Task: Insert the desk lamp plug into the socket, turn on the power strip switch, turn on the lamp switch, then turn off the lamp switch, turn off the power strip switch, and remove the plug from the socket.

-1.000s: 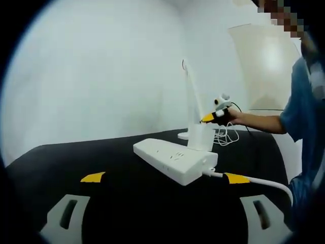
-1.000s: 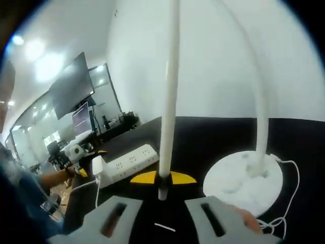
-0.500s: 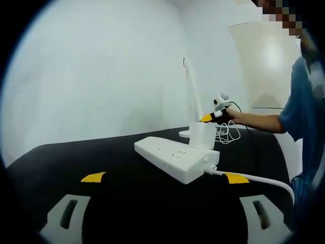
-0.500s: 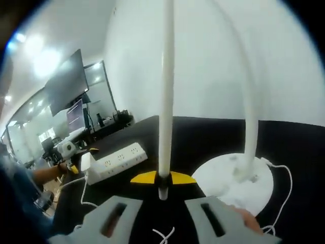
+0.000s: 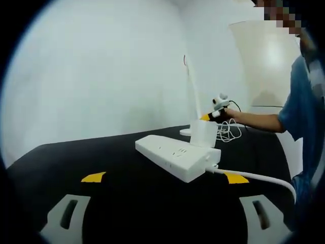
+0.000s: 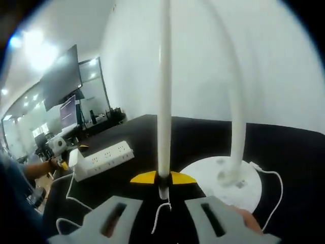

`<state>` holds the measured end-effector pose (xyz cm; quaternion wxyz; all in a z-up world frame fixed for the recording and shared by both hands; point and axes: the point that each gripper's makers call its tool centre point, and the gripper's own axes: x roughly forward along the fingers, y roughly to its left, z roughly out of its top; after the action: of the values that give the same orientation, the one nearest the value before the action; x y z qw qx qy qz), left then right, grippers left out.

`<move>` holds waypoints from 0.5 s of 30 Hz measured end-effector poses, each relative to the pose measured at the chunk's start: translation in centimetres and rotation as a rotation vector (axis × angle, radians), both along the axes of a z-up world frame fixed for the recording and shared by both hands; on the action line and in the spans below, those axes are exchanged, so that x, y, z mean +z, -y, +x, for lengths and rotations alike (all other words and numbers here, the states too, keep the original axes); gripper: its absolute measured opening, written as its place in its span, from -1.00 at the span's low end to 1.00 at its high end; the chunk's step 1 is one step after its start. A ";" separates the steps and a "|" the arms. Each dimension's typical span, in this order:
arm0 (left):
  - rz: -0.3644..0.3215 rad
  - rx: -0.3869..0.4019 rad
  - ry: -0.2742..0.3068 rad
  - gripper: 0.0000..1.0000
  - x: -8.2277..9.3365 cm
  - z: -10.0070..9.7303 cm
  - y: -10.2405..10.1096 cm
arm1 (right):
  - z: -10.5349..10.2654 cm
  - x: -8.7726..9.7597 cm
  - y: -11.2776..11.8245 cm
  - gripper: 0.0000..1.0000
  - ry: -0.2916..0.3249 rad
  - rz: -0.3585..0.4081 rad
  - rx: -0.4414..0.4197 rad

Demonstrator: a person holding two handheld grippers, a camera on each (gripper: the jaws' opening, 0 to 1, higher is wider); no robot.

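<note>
Left gripper [image 5: 165, 178]: two pale grey jaws, each with a dark slot near its base and a yellow tip.

Right gripper [image 6: 163, 178]: same pattern, grey slotted jaws with yellow tips. In the left gripper view it [image 5: 212, 116] shows a yellow tip and a small white housing with black parts; a black cable runs from it.

Person: blue short sleeve [image 5: 297, 99].
</note>
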<state>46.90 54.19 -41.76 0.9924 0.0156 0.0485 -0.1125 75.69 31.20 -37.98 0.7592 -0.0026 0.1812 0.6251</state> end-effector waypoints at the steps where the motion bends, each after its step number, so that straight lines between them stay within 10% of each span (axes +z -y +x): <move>1: 0.000 0.000 0.000 0.74 0.0 0.0 0.1 | 0.3 -0.1 0.1 -0.80 0.002 -0.001 -0.006; 15: 0.005 0.005 -0.014 0.73 -0.3 0.1 -0.5 | 2.9 -0.6 0.5 -0.79 0.050 -0.010 -0.071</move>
<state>46.97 54.69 -42.10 0.9922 0.0170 0.0555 -0.1099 78.54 30.71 -38.61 0.7851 -0.0156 0.1655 0.5967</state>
